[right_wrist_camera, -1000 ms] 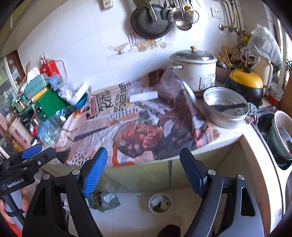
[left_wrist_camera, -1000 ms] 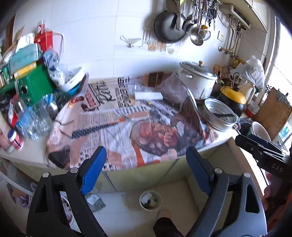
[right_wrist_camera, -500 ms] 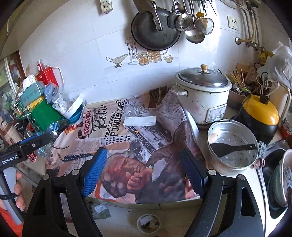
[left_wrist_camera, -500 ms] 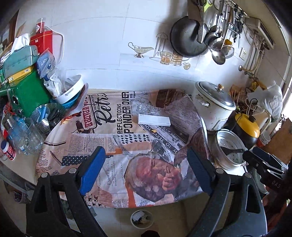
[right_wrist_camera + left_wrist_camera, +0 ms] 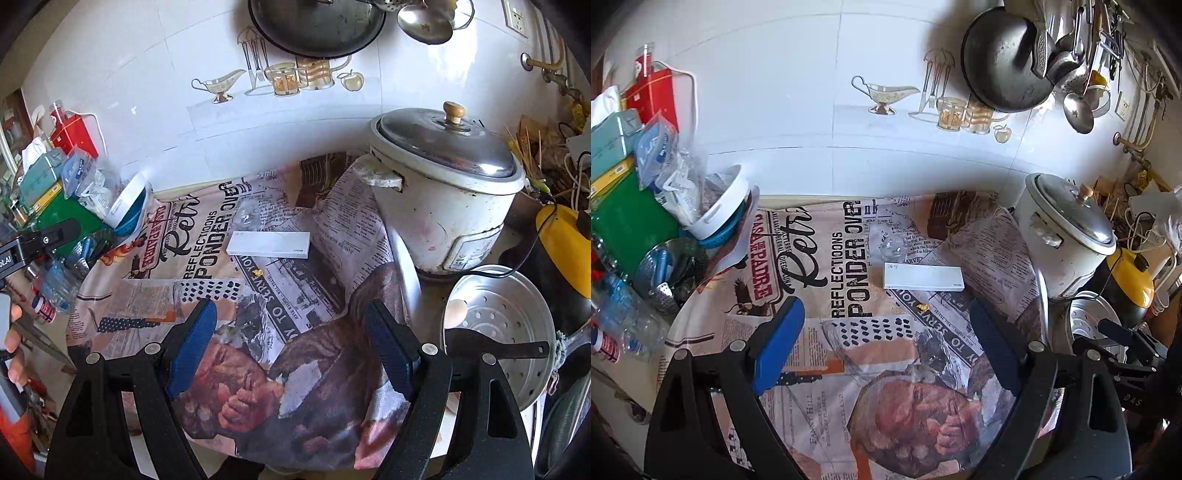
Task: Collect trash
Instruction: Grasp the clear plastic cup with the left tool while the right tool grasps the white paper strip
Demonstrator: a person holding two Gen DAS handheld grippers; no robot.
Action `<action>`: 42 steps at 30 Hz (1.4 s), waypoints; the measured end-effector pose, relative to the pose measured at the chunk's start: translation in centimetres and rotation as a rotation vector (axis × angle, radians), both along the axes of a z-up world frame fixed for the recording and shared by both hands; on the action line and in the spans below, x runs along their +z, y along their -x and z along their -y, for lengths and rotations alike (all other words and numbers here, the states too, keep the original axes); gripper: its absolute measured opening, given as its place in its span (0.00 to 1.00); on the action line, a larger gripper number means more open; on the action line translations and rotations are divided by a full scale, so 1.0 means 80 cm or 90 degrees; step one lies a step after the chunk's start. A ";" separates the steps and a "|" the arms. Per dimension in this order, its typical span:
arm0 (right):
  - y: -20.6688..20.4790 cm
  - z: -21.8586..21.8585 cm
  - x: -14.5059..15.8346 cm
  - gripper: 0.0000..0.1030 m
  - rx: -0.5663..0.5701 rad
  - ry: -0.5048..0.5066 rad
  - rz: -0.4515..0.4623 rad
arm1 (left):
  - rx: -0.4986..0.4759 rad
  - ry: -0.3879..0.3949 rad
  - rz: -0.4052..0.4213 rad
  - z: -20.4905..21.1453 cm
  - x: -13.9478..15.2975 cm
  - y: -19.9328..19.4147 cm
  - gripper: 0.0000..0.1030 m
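Since a second ago both grippers have come forward over the counter: the floor and the small bin beneath its edge have dropped out of view, and the newspaper-print cloth (image 5: pixel 827 280) now fills both pictures. On that cloth, towards the back wall, lies a flat white box (image 5: pixel 922 276), lengthways across the view, and just behind its left end sits a crumpled bit of clear plastic (image 5: pixel 891 245), hard to make out against the print. A small yellow scrap (image 5: pixel 922 306) rests on the cloth just in front of the box. The left gripper (image 5: pixel 886 341) hangs above the near part of the cloth, its blue-padded jaws spread wide with nothing between them, well short of the box. The right gripper (image 5: pixel 291 341) is likewise spread wide and empty over the cloth's near right side, and the box (image 5: pixel 269 244) lies ahead of it. To the right of the cloth stands a white rice cooker (image 5: pixel 443 192) with a metal lid, and in front of that a perforated steamer tray (image 5: pixel 498 332) holding a black spatula. At the left edge are a green box (image 5: pixel 626 221), a tilted white bowl (image 5: pixel 720 206) and plastic bottles. A black pan (image 5: pixel 1004 59) and ladles hang on the tiled wall.
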State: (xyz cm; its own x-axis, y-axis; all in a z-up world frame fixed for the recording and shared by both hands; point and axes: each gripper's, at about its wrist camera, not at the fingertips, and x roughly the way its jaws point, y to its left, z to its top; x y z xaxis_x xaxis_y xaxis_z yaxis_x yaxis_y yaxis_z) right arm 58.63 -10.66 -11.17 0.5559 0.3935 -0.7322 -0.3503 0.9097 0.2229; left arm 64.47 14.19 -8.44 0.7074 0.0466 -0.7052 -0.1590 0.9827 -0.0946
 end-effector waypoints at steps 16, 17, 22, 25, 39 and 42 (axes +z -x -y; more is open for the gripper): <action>-0.144 -0.060 -0.085 0.78 -0.097 0.036 -0.127 | -0.131 0.030 -0.185 -0.037 -0.174 -0.284 0.88; -0.148 -0.062 -0.089 0.78 -0.099 0.035 -0.133 | -0.137 0.026 -0.194 -0.036 -0.185 -0.297 0.88; -0.169 -0.069 -0.109 0.78 -0.096 0.050 -0.153 | -0.153 0.017 -0.240 -0.032 -0.238 -0.349 0.78; -0.182 -0.076 -0.119 0.78 -0.081 0.066 -0.165 | -0.155 0.013 -0.251 -0.032 -0.257 -0.367 0.75; -0.260 -0.135 -0.139 0.78 0.023 0.041 -0.165 | -0.169 0.019 -0.216 -0.066 -0.255 -0.356 0.54; -0.284 -0.159 -0.152 0.78 0.047 0.046 -0.167 | -0.143 0.026 -0.196 -0.096 -0.235 -0.335 0.54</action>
